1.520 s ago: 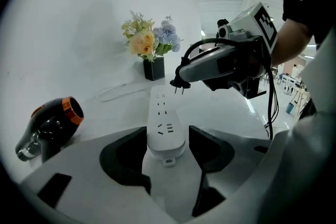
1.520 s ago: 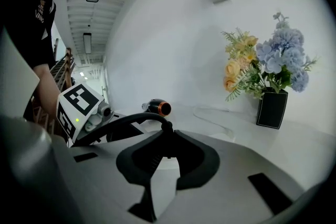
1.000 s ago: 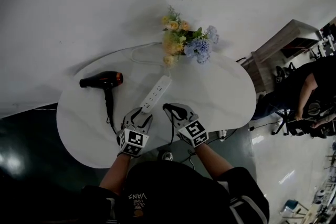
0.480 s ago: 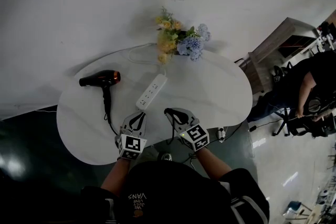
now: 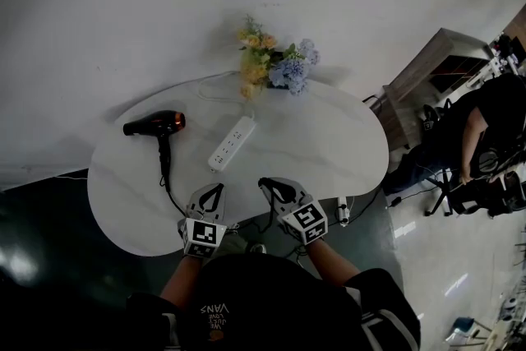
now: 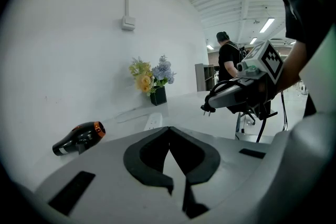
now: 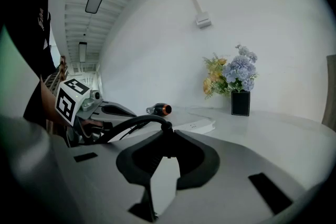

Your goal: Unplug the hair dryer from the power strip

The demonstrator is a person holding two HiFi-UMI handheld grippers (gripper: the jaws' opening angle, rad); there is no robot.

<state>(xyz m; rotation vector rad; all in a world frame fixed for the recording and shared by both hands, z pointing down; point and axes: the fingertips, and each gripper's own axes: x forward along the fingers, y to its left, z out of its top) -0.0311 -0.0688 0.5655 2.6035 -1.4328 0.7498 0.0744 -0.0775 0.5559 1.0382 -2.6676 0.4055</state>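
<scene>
The black hair dryer [image 5: 154,125] with an orange ring lies at the left of the white table [image 5: 329,144]; it also shows in the left gripper view [image 6: 79,138]. The white power strip [image 5: 231,143] lies mid-table with nothing plugged in. My right gripper [image 5: 265,184] is at the near edge, shut on the dryer's black plug [image 6: 207,108], whose prongs point out of the jaws. The black cord [image 7: 131,126] arcs from the jaws off to the left. My left gripper [image 5: 211,190] is beside it, shut and empty.
A dark vase of yellow and blue flowers [image 5: 267,66] stands at the table's back edge by the wall. The strip's white cable [image 5: 197,82] loops behind it. A wooden cabinet [image 5: 427,78] and a seated person [image 5: 485,136] are at the right.
Both grippers have drawn back from the power strip to the table's near edge. The left jaws, open at the strip's end before, have shut. The right still holds the plug.
</scene>
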